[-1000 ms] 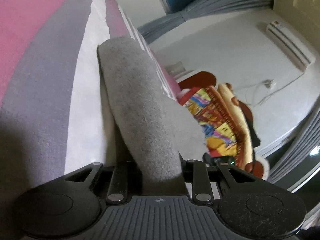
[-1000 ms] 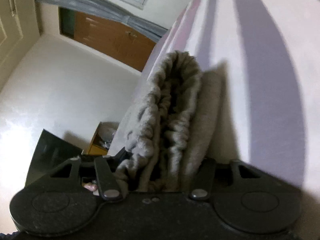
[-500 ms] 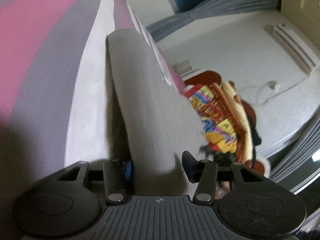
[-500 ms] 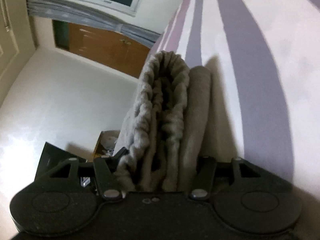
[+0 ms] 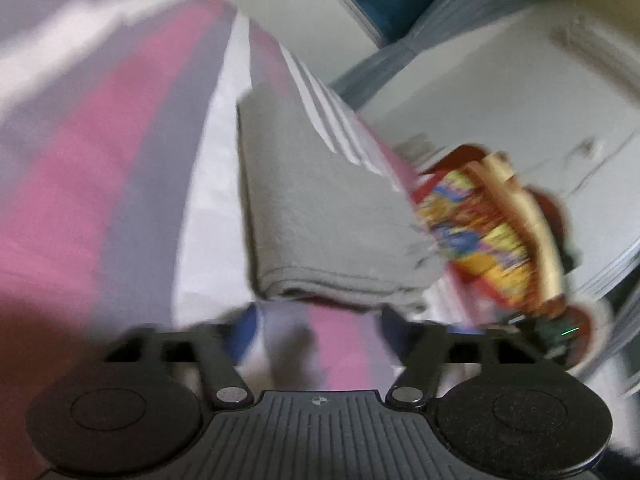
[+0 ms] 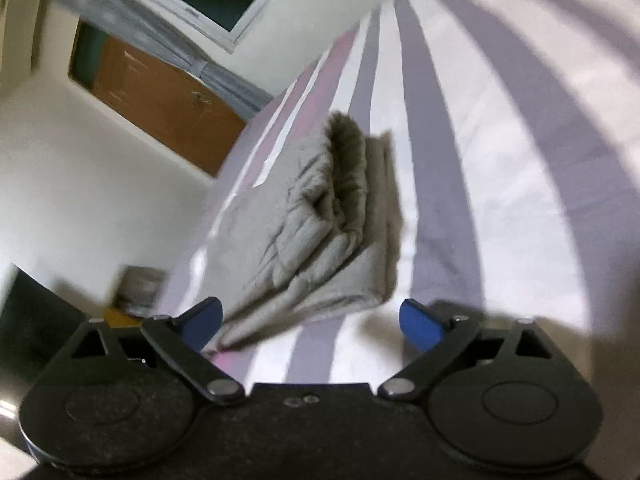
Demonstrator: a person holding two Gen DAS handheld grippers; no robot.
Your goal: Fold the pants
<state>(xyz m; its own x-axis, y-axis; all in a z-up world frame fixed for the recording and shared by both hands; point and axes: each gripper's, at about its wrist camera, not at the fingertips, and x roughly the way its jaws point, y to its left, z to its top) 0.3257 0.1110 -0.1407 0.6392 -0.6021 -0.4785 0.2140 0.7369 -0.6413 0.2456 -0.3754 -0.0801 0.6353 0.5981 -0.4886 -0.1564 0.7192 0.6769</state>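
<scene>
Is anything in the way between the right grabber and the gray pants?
Nothing visible is. The right gripper is open, and the folded gray pants lie just ahead on the striped bedsheet, with only bare sheet between.

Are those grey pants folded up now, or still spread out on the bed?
Folded. The grey pants lie as a compact stack of layers on the striped bedsheet, waistband doubled over on top.

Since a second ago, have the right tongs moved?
Yes. The right tongs let go and backed away from the folded pants, which lie on the striped sheet.
</scene>
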